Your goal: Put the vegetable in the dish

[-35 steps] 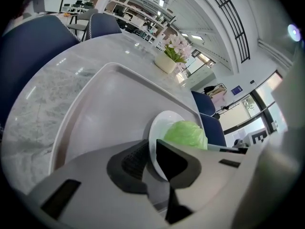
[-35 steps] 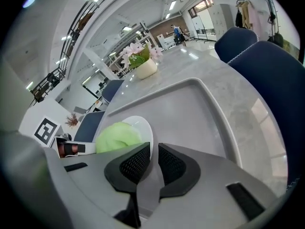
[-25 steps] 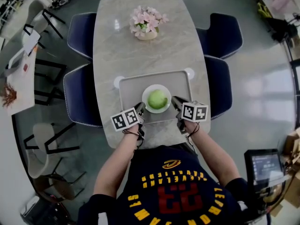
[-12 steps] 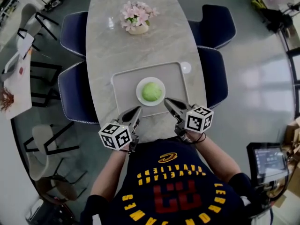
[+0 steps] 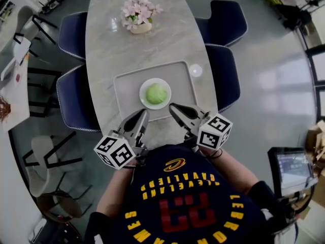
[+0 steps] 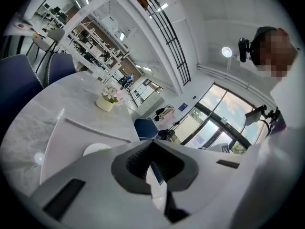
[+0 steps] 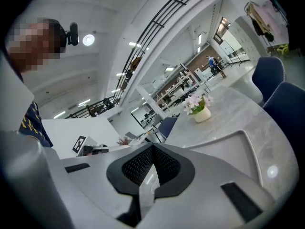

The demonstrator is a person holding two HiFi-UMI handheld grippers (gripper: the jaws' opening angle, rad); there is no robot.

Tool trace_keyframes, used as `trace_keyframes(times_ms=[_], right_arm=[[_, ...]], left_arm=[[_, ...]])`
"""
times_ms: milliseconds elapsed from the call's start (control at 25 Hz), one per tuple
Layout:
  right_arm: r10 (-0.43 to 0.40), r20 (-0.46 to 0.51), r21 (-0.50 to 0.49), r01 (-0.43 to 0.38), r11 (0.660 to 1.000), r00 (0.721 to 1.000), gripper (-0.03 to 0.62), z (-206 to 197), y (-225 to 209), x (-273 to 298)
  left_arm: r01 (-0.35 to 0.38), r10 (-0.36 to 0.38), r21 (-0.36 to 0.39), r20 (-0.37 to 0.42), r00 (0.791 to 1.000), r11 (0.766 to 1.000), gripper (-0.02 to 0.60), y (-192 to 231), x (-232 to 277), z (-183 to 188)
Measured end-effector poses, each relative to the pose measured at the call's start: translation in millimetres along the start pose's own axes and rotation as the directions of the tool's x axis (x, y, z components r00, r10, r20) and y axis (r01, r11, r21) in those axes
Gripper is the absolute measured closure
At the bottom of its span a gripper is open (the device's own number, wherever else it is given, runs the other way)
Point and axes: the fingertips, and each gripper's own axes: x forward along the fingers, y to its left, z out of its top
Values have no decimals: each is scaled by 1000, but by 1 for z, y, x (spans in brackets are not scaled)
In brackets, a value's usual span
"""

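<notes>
- Head view: high overhead, looking steeply down on the table point(image 5: 152, 50), far off.
- Left gripper view: on left tool point(image 5: 143, 112), low at table's near edge, tilted upward.
- Right gripper view: on right tool point(image 5: 171, 106), likewise.
- All share tray point(image 5: 126, 87), flower pot point(image 5: 139, 27).

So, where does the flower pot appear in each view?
Head view: flower pot near the top, left of centre.
Left gripper view: flower pot left of centre, beyond the tray.
Right gripper view: flower pot right of centre.
Shared landmark: the grey tray, nearer than the pot in every view.
</notes>
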Motion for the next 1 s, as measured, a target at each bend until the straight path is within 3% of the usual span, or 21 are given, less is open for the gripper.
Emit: trace_keyframes(times_ms=[200,760,1000], right_arm=[[14,9,-106,-13,994,1000,589,10,18,-3],[37,59,-168,-26,985,998,589,33,34,0],[26,51,-153,-18,988,998,589,25,32,-2]], left_arm=[[3,-4,57,22,1000,998,581,-11,-4,2],[12,-17,75,66,998,997,581,-20,-11,12],[29,-32,43,53,998,999,581,-21,-10,8]])
